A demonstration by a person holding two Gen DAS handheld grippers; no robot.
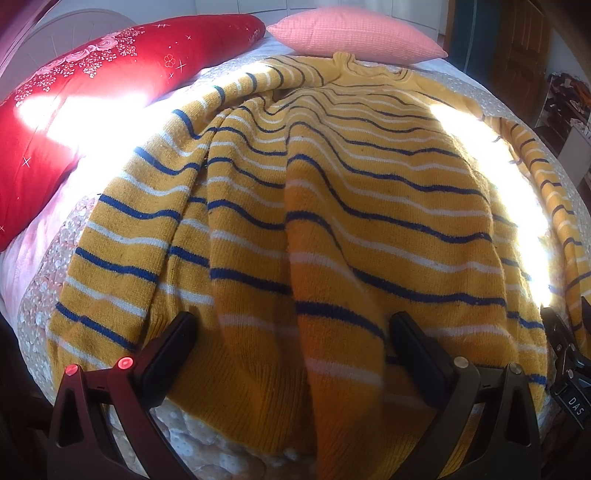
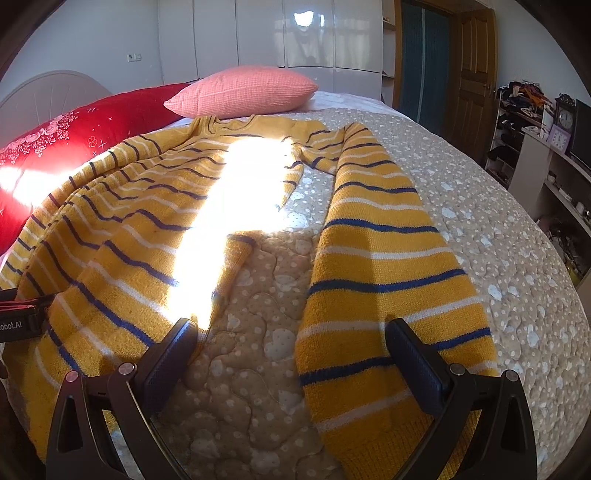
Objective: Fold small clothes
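Observation:
A yellow knit sweater [image 1: 332,206] with blue and white stripes lies spread on the bed, collar toward the pillows, hem toward me. Its left sleeve [image 1: 122,236] lies folded alongside the body. My left gripper [image 1: 291,332] is open, its jaws wide over the rumpled hem. In the right wrist view the sweater's body [image 2: 122,236] lies at left and its right sleeve [image 2: 380,266] runs toward me. My right gripper [image 2: 291,339] is open, one finger by the body's edge, the other over the sleeve's cuff end. The other gripper's housing [image 2: 18,314] shows at the left edge.
A beige quilted bedspread [image 2: 498,236] with white dots covers the bed. A red floral pillow [image 1: 92,85] and a pink pillow [image 1: 354,33] lie at the head. Bright sun patches wash out parts of the sweater. Shelves and a desk [image 2: 546,155] stand at right.

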